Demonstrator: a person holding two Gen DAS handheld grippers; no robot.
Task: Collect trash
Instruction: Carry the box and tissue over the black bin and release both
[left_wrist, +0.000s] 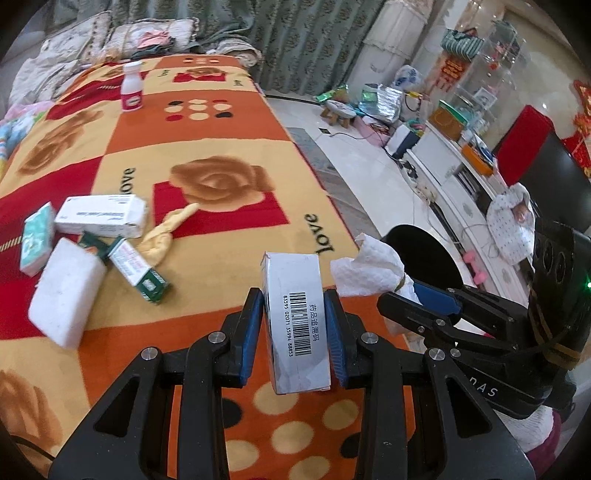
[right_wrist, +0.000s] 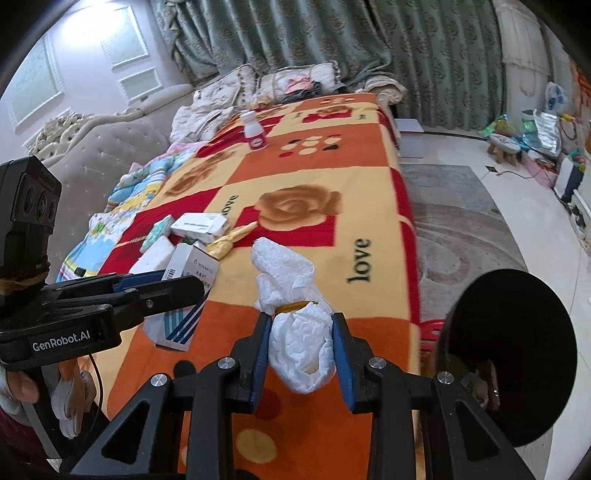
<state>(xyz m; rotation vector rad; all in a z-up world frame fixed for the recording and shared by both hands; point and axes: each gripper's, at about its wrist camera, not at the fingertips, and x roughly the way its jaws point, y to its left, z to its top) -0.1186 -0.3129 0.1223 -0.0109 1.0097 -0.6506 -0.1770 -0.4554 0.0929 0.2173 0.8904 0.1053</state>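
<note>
My left gripper (left_wrist: 294, 325) is shut on a white medicine box (left_wrist: 297, 325) with a barcode and holds it above the blanket's front part. It also shows in the right wrist view (right_wrist: 184, 291). My right gripper (right_wrist: 301, 347) is shut on a crumpled white paper towel (right_wrist: 295, 325) tied with a yellow band. The towel also shows in the left wrist view (left_wrist: 369, 273). A black round trash bin (right_wrist: 509, 354) stands on the floor to the right of the bed; its rim shows in the left wrist view (left_wrist: 424, 254).
On the orange rose blanket (left_wrist: 221, 147) lie a white box (left_wrist: 101, 216), a green tissue pack (left_wrist: 37, 240), a white sponge (left_wrist: 66, 291), a green-and-white box (left_wrist: 138, 273), a yellow cloth (left_wrist: 166, 232) and a white bottle (left_wrist: 132, 86) further back. Pillows lie beyond.
</note>
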